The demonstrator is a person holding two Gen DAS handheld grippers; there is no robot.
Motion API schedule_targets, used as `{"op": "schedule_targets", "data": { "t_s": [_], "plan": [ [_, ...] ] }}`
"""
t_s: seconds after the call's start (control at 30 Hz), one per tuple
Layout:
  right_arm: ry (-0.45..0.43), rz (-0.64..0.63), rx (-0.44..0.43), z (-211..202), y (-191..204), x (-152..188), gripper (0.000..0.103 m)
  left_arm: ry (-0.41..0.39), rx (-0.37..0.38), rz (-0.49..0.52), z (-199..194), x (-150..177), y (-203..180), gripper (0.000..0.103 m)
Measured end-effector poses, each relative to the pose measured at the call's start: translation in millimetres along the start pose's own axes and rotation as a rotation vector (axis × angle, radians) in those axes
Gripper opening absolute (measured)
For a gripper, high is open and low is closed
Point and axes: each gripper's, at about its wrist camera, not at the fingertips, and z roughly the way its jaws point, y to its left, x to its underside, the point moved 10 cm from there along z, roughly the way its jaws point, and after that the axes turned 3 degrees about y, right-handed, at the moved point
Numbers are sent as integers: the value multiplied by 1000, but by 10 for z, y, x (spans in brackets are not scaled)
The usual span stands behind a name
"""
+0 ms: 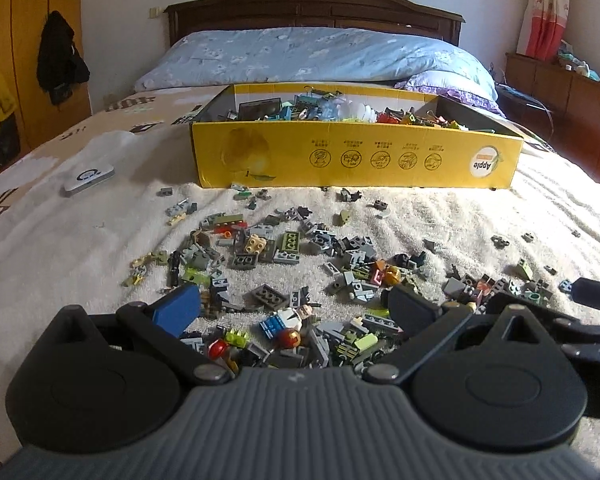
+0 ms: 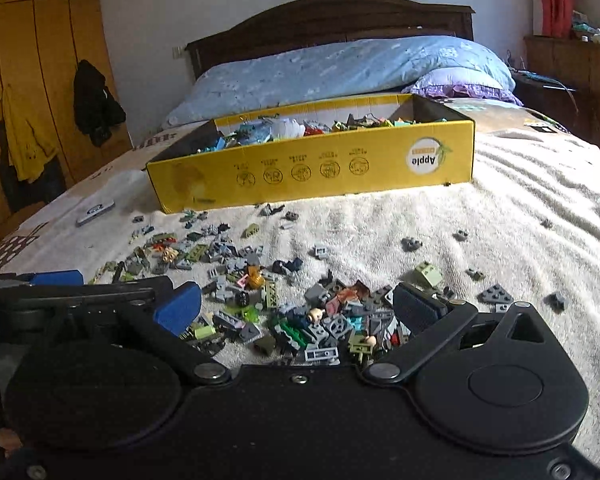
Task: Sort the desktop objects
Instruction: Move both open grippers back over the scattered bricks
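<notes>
A heap of small toy bricks point(image 1: 284, 264) lies scattered on a white towel point(image 1: 440, 216) spread over a bed. Behind it stands a yellow cardboard box point(image 1: 356, 156) filled with more pieces. My left gripper point(image 1: 296, 308) hovers low over the near part of the heap, open wide, with a minifigure point(image 1: 296, 316) lying loose between its fingers. My right gripper point(image 2: 298, 308) is also open wide above the bricks point(image 2: 332, 320), gripping nothing; a minifigure head point(image 2: 316, 314) lies below it. The two grippers are side by side, and the left gripper's blue pad point(image 2: 56, 278) shows in the right wrist view.
A small white device point(image 1: 88, 178) lies on the towel left of the box. Stray bricks point(image 2: 428, 274) dot the towel to the right. A blue quilt point(image 1: 312, 54) and a dark headboard point(image 1: 312, 4) are behind the box, a wooden wardrobe point(image 1: 4, 60) at left, a cabinet point(image 1: 560, 84) at right.
</notes>
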Motion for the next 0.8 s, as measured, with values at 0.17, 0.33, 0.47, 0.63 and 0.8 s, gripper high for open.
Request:
{"op": "schedule_targets", "data": {
  "t_s": [0.17, 0.33, 0.47, 0.63, 0.8],
  "plan": [
    [21, 17, 6, 72, -35, 33, 103, 11, -3, -2, 34, 52, 3, 103],
    [40, 20, 15, 138, -65, 106, 103, 34, -6, -2, 91, 136, 10, 103],
    [53, 21, 20, 181, -76, 159, 103, 49, -9, 2, 127, 196, 21, 103],
    [66, 21, 28, 236, -89, 211, 103, 57, -16, 14, 163, 249, 23, 103],
    [78, 31, 39, 273, -101, 242, 103, 49, -10, 17, 191, 263, 24, 103]
  ]
}}
